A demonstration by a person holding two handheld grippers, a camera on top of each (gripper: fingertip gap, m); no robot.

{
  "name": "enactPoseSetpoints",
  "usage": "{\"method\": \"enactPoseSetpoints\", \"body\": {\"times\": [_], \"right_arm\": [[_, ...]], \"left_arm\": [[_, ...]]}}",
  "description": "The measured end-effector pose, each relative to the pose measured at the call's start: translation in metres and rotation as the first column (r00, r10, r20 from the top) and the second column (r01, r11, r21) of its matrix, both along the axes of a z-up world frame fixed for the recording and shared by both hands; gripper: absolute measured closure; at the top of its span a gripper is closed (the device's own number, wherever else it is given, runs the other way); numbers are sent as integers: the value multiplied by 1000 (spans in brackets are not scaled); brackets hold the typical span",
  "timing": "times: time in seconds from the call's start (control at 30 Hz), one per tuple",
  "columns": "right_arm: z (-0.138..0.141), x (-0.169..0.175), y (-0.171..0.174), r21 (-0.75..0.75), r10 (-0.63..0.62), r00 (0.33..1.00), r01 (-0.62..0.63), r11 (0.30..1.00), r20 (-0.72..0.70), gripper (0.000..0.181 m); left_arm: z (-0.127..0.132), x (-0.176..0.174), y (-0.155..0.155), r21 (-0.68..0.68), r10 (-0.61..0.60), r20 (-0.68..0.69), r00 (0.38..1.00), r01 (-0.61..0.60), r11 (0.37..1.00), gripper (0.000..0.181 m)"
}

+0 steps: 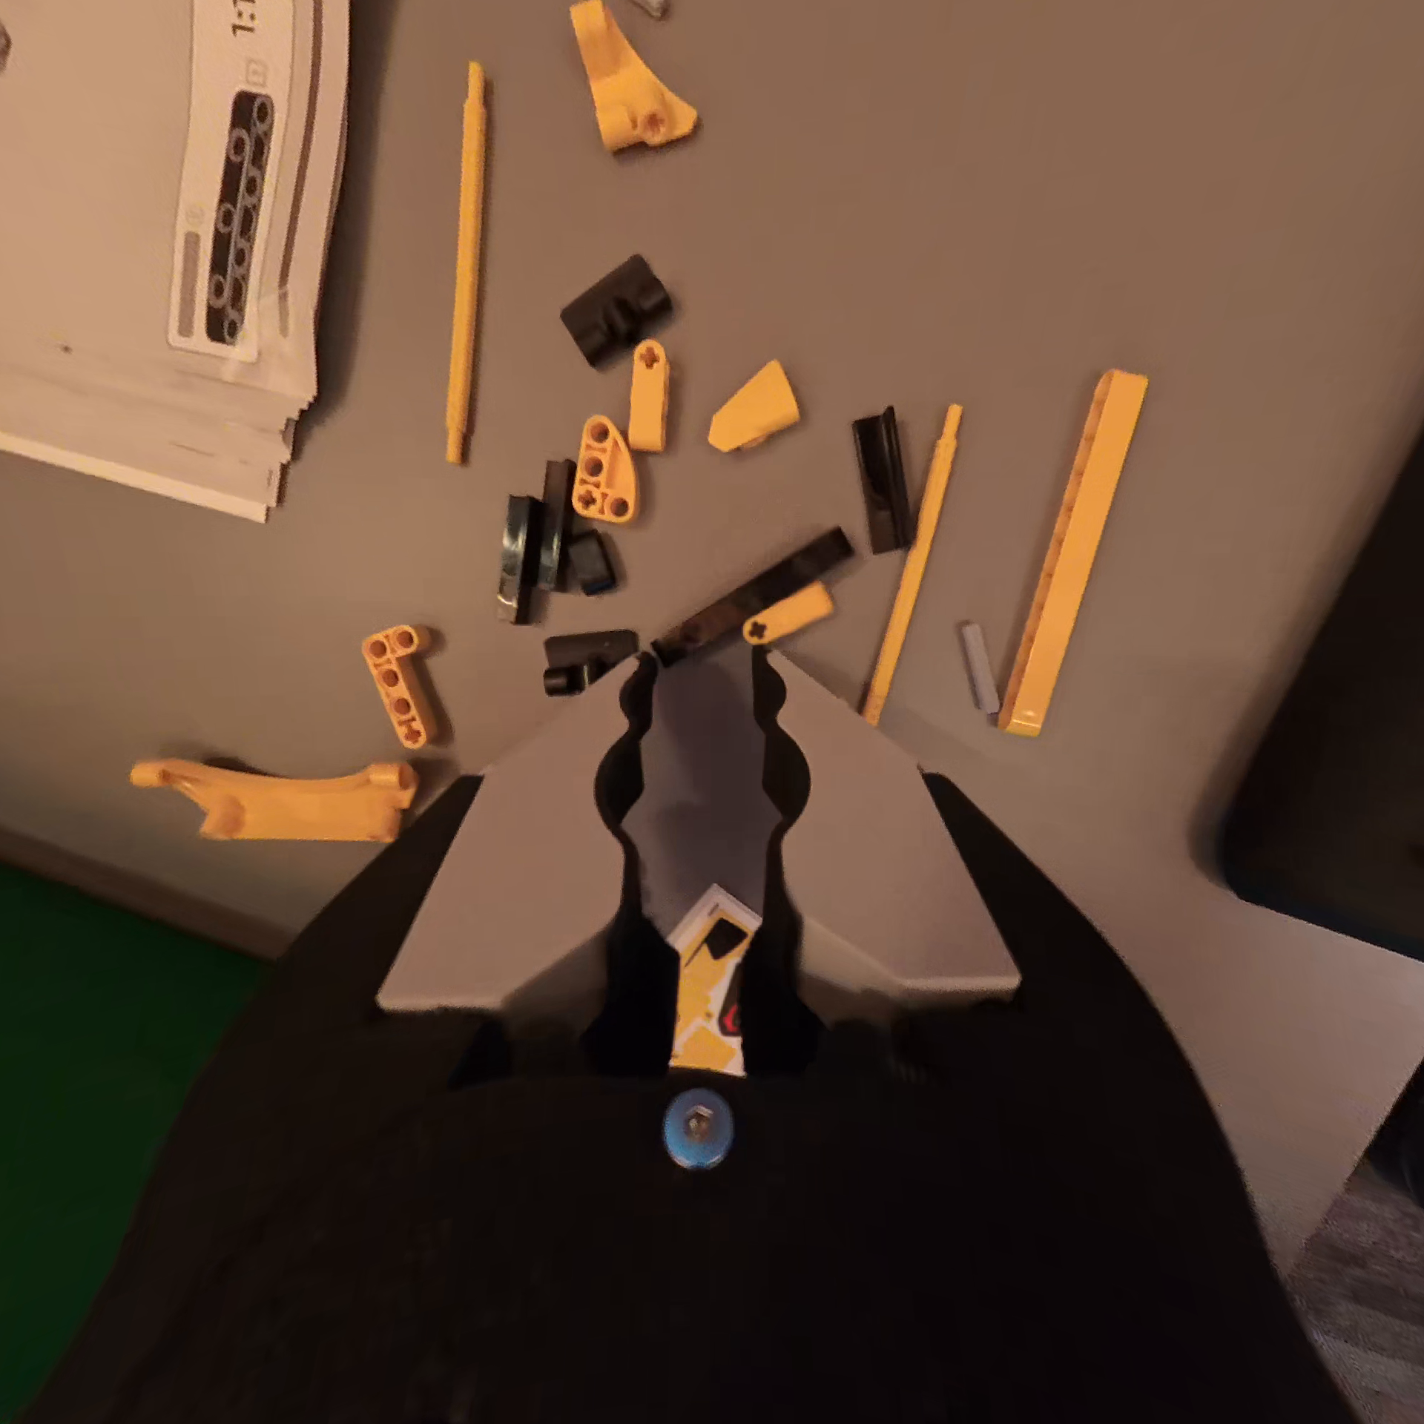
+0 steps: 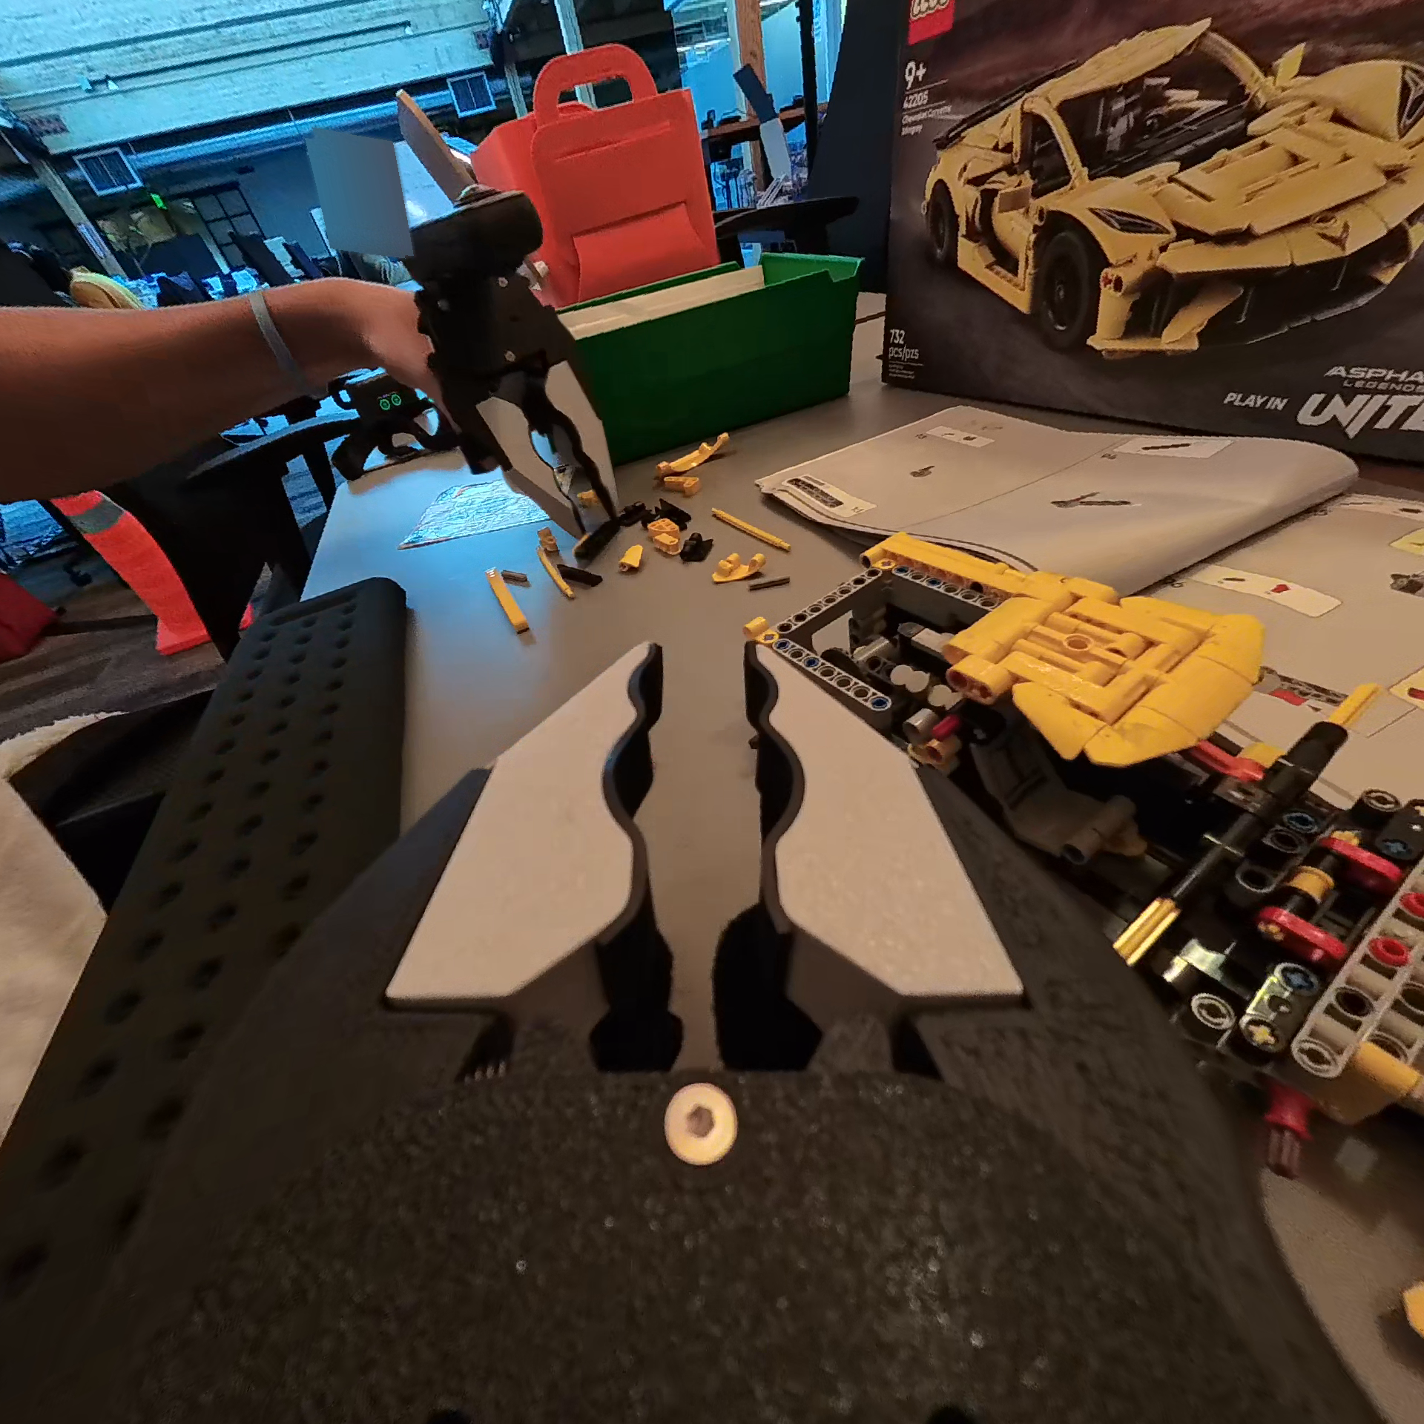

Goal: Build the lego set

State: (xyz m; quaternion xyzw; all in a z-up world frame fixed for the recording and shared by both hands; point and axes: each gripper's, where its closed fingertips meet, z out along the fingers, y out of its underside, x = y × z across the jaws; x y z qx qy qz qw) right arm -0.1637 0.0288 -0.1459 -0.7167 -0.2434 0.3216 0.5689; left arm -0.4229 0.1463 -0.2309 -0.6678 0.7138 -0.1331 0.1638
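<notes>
Loose yellow and black Lego pieces [image 1: 609, 462] lie scattered on the grey table [image 1: 1002, 193]. My left gripper [image 1: 703, 659] is open, its tips low over the table at the near end of a long black beam [image 1: 763, 593]; a small yellow piece [image 1: 790, 612] lies beside that beam. The right wrist view shows the left gripper [image 2: 597, 532] held by a hand over the same pile. My right gripper [image 2: 703, 655] is open and empty, above the table, just left of the partly built yellow and black car [image 2: 1079, 678].
An instruction booklet [image 1: 154, 231] lies left of the pieces and shows open in the right wrist view [image 2: 1040, 478]. The set's box [image 2: 1156, 193], a green bin [image 2: 717, 362] and a red bag [image 2: 616, 169] stand at the back. A black perforated panel [image 2: 270, 732] is at the left table edge. The grippers' ends are close to 30 cm from one another.
</notes>
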Motion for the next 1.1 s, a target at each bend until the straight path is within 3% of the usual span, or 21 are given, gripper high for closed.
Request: {"method": "enactPoseSetpoints", "body": {"times": [0.27, 0.37, 0.47, 0.7, 0.9, 1.1], "right_arm": [[1, 0, 1, -12, 10, 1000, -10, 1000, -29, 161], [1, -1, 0, -14, 16, 999, -16, 1000, -31, 161], [1, -2, -1, -17, 26, 999, -27, 1000, -33, 161], [2, 0, -1, -9, 15, 999, -16, 1000, -31, 162], [5, 1, -1, -13, 19, 998, -20, 1000, -54, 162], [1, -1, -2, -22, 27, 999, -28, 999, -39, 161]], "left_arm": [[13, 11, -2, 18, -74, -24, 997, 74, 997, 156], [10, 13, 0, 60, -156, -88, 984, 162, 985, 156], [-1, 5, 12, 118, -237, -207, 949, 265, 957, 158], [-3, 5, 3, 49, -407, -297, 864, 439, 897, 158], [-4, 11, -1, 35, -492, -350, 797, 536, 843, 158], [6, 17, 7, 103, -547, -429, 719, 641, 761, 157]]}}
